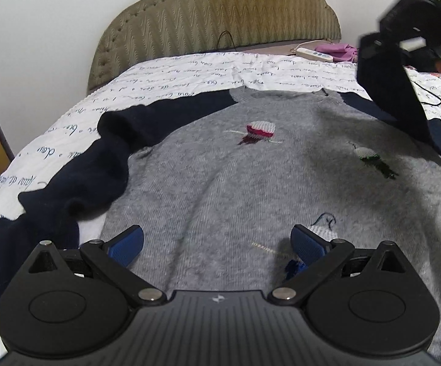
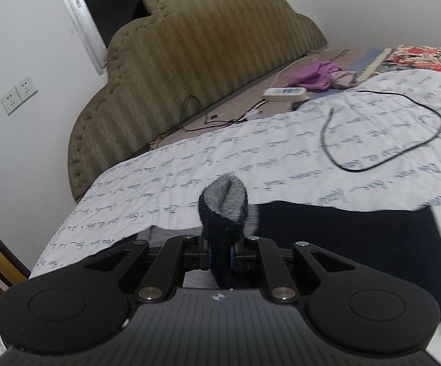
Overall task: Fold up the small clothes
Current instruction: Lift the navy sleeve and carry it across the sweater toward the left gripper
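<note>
Right tongs (image 2: pixel 220 254) pinch sweater (image 1: pixel 250 183) edge; left tongs (image 1: pixel 217 245) spread above it

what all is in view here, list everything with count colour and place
sweater: 1, grey body with navy sleeves and small knitted figures, spread flat on the bed
quilt: 1, white with blue handwriting print, covering the bed under the sweater
headboard: 1, olive green, padded, against the wall
power strip: 1, white, near the headboard
purple cloth: 1, bunched beside the power strip
cable: 1, black, looped on the quilt
wall sockets: 2, white, left of the headboard
left gripper: black with blue pads, open above the sweater's lower part
right gripper: black, shut on a pinch of sweater
</note>
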